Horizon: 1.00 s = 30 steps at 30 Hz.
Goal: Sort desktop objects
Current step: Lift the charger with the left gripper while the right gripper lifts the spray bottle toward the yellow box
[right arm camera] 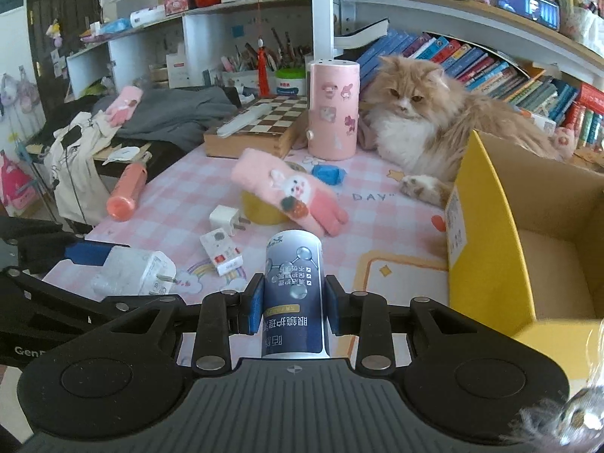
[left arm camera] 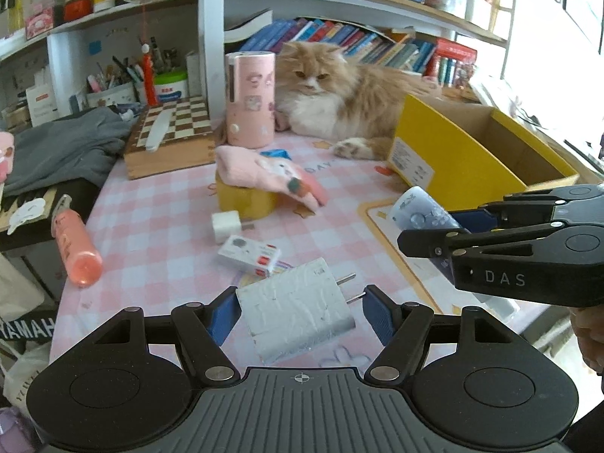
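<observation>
My left gripper (left arm camera: pixel 300 311) is shut on a white wall charger (left arm camera: pixel 298 317), its prongs toward the right pad, lifted off the pink checked desk mat (left arm camera: pixel 158 226). My right gripper (right arm camera: pixel 293 302) is shut on a blue-and-white spray bottle (right arm camera: pixel 293 287) that lies along the fingers, just left of the open yellow cardboard box (right arm camera: pixel 490 249). In the left wrist view the right gripper (left arm camera: pixel 430 226) comes in from the right with the bottle (left arm camera: pixel 419 209) in front of the box (left arm camera: pixel 453 158). The right wrist view shows the left gripper (right arm camera: pixel 113 275) with the charger (right arm camera: pixel 132 271) at lower left.
On the mat lie a small white plug (left arm camera: pixel 226 226), a small white box (left arm camera: pixel 249 255), a pink glove (left arm camera: pixel 271 181) over a yellow tin and an orange bottle (left arm camera: pixel 77 249). A cat (left arm camera: pixel 339 94), a pink cylinder (left arm camera: pixel 251 102) and a chessboard box (left arm camera: pixel 170 132) fill the back.
</observation>
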Motion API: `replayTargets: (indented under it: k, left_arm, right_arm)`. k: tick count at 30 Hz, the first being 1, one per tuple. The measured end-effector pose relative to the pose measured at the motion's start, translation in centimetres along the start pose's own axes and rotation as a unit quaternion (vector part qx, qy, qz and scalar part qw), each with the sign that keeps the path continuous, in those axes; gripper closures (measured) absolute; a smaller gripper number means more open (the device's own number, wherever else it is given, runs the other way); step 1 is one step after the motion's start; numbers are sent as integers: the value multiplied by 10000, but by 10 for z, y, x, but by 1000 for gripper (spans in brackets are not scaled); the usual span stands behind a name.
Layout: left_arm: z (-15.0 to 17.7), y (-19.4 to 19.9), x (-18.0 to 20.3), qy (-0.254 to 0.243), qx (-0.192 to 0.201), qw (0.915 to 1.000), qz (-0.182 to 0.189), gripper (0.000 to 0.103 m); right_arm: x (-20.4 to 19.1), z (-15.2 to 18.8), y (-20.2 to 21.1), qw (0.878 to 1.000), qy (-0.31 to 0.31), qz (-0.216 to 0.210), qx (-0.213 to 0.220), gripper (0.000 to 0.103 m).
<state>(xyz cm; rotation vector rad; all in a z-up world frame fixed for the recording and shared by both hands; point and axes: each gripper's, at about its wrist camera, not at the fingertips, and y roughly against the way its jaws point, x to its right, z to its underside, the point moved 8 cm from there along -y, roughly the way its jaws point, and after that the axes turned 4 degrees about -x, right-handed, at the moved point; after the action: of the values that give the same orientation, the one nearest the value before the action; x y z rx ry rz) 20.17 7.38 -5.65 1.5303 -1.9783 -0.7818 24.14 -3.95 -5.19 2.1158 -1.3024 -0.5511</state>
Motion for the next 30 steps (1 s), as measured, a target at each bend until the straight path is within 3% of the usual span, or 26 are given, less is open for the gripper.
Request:
replayTargets:
  k: [14,25,30]
  left_arm:
    - [48,52,36,-150,98,9998,89,31]
    - [67,83,57,-326,248,9991,141,31]
    - [73,88,72,-457,259,9981,310,31]
  right_arm:
    - [-17,59,53,9997,-253,6,-23,73]
    - [-36,87,92,9998,-165,8,148,73]
    - [-37,99,107,9997,-78,219,124,73]
